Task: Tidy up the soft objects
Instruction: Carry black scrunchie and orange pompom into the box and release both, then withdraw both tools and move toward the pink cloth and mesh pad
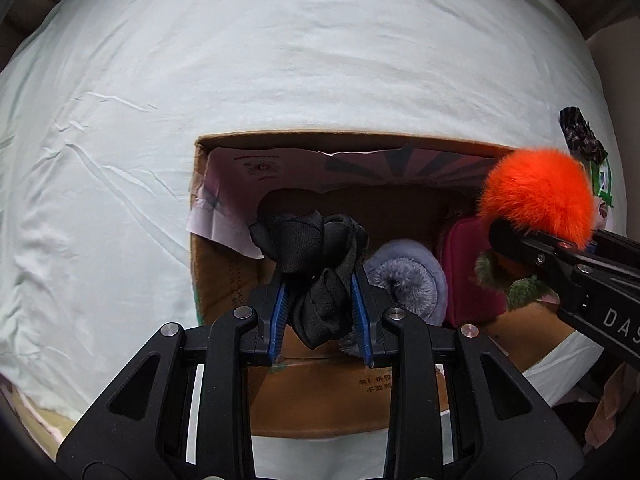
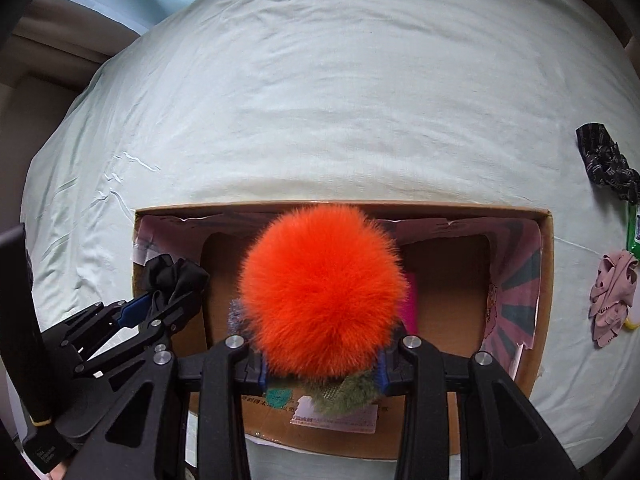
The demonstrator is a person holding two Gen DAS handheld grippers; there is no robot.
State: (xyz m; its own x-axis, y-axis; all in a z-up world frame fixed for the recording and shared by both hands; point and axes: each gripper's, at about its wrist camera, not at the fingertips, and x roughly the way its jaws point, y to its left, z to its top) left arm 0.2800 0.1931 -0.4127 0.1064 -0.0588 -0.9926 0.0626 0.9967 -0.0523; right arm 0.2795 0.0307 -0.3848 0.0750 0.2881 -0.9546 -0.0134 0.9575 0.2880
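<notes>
The left gripper (image 1: 322, 304) is closed partway on a bunched black fabric item (image 1: 316, 268), clamped between its blue pads (image 1: 280, 312); the fabric hangs above the near left part of the open cardboard box (image 1: 224, 280). The right gripper (image 2: 320, 364) grips an orange fur pompom (image 2: 320, 292), its fingers narrowed against the fluff, held over the box middle. Inside the box lie a grey plush piece (image 1: 404, 280), a magenta pouch (image 1: 464, 276) and a green fuzzy item (image 2: 348, 394). Beyond the box, on the pale bedsheet (image 2: 340, 100), rest a dark patterned scrunchie (image 2: 604, 160), a green packet (image 2: 634, 232) and a pink cloth (image 2: 612, 296), well apart from both grippers.
</notes>
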